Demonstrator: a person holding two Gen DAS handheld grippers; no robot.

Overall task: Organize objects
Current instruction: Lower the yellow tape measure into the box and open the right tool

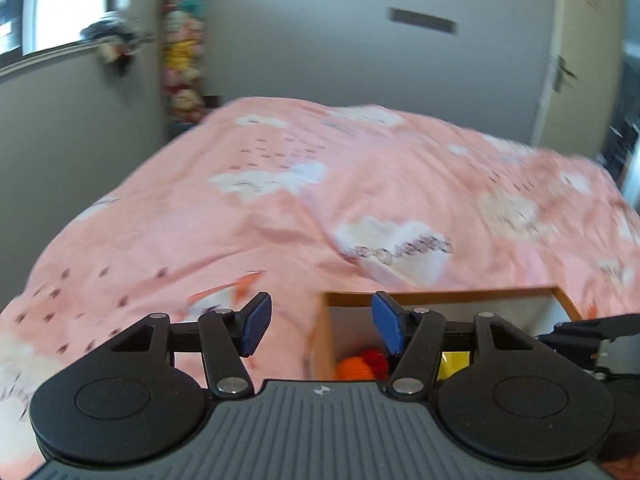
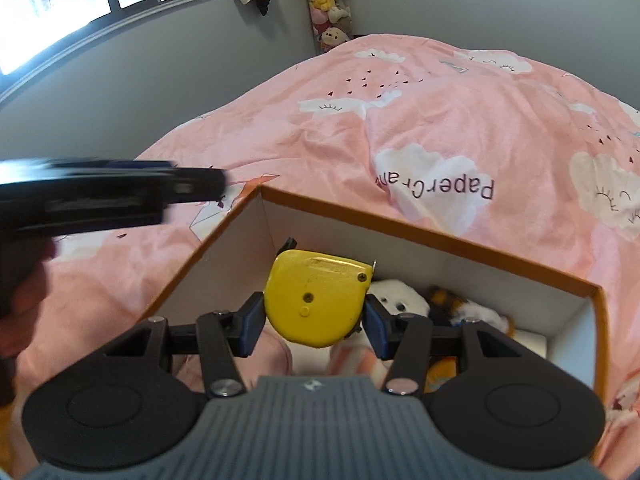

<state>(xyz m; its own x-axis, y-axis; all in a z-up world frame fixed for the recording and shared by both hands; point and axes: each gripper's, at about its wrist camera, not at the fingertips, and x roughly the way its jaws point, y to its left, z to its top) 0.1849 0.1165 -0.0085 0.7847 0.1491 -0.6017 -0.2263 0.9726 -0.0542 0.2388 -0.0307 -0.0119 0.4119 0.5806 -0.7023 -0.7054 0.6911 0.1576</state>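
Covering the bed (image 2: 440,128) is a pink cloud-print duvet, with an orange-rimmed box (image 2: 440,236) sitting on it. Inside the box: white plush toy (image 2: 396,298), orange and red yarn (image 1: 360,364). Right gripper (image 2: 314,322) fingers clamped on a yellow tape measure (image 2: 316,300), held over the box. Left gripper (image 1: 322,326) fingers spread, empty, at the box's near left corner.

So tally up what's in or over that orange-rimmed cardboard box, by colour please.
Yellow: 1, the yellow plastic tape measure held over the box
White: 1, a white plush toy
Orange: 1, an orange yarn ball
Red: 1, a red yarn ball
Total: 4
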